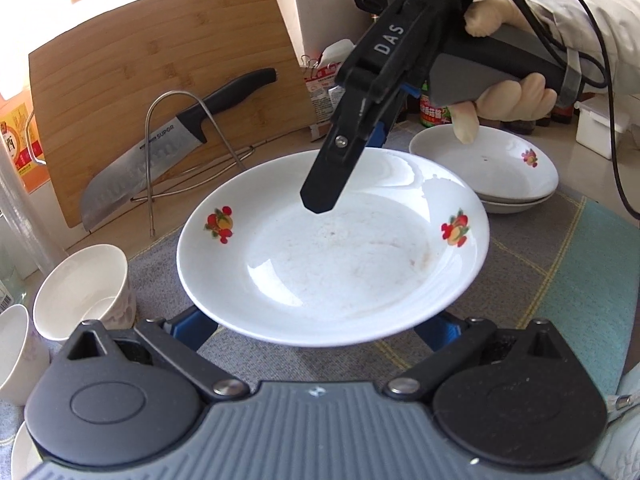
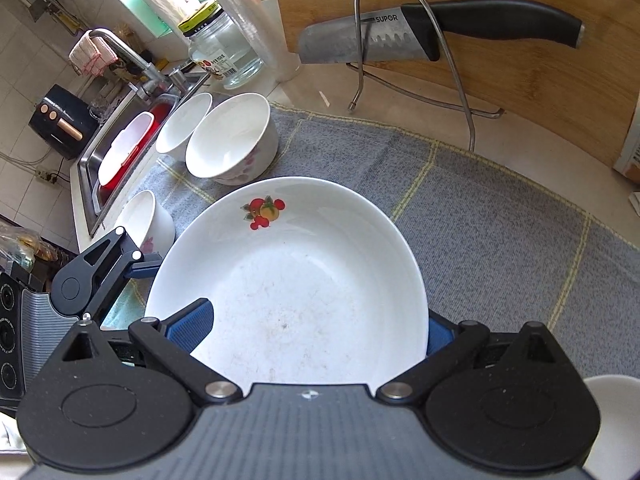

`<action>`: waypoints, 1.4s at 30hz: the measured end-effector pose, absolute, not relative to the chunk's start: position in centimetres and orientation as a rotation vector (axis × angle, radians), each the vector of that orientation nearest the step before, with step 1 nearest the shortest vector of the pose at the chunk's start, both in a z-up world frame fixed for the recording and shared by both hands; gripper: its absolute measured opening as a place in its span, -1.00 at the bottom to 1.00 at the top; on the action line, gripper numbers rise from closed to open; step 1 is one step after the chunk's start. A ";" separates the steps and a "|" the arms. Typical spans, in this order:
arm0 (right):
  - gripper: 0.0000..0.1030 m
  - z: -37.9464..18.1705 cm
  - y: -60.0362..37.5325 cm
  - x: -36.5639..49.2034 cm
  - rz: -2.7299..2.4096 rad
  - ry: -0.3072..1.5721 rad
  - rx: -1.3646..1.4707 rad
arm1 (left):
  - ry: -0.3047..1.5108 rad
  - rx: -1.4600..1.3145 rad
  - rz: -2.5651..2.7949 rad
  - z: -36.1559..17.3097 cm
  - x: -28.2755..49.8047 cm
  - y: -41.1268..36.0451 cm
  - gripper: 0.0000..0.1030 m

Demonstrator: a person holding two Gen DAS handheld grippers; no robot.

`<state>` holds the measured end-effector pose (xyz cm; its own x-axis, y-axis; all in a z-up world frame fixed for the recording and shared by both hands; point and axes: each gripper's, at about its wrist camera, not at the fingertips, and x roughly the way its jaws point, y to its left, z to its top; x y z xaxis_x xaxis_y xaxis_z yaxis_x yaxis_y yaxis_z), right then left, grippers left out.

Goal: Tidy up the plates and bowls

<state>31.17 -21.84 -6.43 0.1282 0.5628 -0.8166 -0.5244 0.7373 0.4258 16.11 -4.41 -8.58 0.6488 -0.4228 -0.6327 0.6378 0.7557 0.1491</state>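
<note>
We see our left gripper (image 1: 320,332) spread wide beneath the near edge of a white fruit-patterned plate (image 1: 332,248), its blue pads on either side under the rim; whether they press the plate we cannot tell. Our right gripper (image 1: 348,168) comes in from the far side, one black finger over the far rim and a blue pad below it, so it seems to pinch that edge. In the right wrist view the same plate (image 2: 288,292) sits tilted between this gripper's (image 2: 316,332) blue pads, above a grey checked mat (image 2: 500,216). To the left stand white bowls (image 2: 232,140) with pink flowers, near the sink (image 2: 88,184). Behind the plate to the right, two more fruit-patterned plates (image 1: 488,160) are stacked. Farthest back, a cleaver (image 1: 160,156) rests in a wire stand (image 1: 180,120) against a bamboo cutting board (image 1: 160,52)
</note>
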 end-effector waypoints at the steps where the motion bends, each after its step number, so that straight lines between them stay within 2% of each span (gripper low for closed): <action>1: 1.00 -6.3 -22.0 31.0 0.787 1.202 0.042 | 0.610 0.382 -0.623 -8.5 16.0 -4.5 0.98; 13: 1.00 -4.8 -25.4 27.8 0.705 1.150 0.091 | 0.584 0.416 -0.714 -7.7 15.4 -6.7 0.98; 25: 1.00 -3.9 -32.3 24.3 0.538 1.109 0.176 | 0.541 0.465 -0.882 -7.3 15.1 -12.1 0.98; 42: 1.00 -5.0 -40.7 21.2 0.362 1.102 0.279 | 0.556 0.494 -1.041 -7.8 15.2 -18.9 0.98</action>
<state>21.22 -40.66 -4.97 0.4031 0.4186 -0.8138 -0.1460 0.9073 0.3943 15.20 -18.87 -7.81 0.3939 -0.6597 -0.6400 0.8989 0.4220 0.1182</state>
